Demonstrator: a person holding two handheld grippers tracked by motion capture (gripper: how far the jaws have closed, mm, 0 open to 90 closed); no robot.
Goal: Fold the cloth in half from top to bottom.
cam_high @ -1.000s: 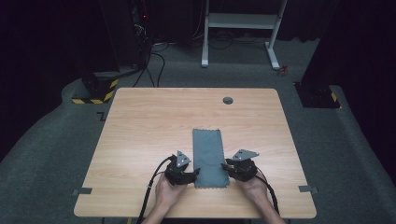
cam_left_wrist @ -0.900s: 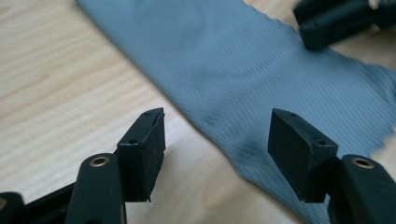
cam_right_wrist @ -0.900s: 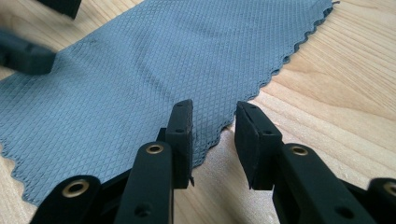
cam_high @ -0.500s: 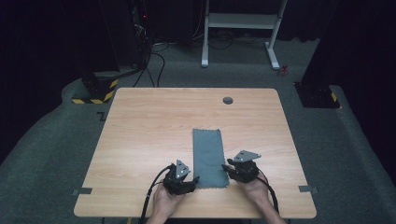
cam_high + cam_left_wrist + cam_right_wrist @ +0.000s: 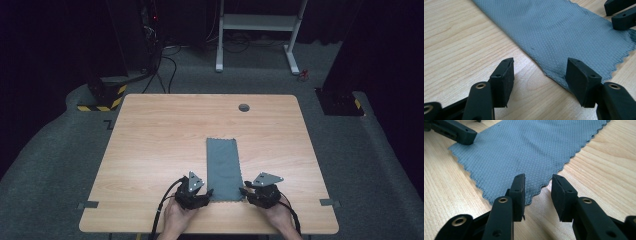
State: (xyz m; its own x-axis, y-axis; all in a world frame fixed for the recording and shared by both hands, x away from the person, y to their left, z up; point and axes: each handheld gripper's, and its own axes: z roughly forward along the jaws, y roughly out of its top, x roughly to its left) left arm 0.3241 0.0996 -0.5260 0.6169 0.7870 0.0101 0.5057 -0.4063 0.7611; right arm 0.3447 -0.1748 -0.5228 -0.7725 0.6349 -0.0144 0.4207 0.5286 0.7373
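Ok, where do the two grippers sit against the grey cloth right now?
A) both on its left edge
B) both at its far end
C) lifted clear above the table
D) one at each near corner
D: left gripper and right gripper flank the grey cloth's near corners, jaws open.

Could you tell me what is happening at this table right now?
A person holds tongs in each hand at the near end of a grey cloth lying flat on the wooden table. The left tongs and the right tongs each straddle a near corner with jaws open. Neither has pinched the cloth yet.
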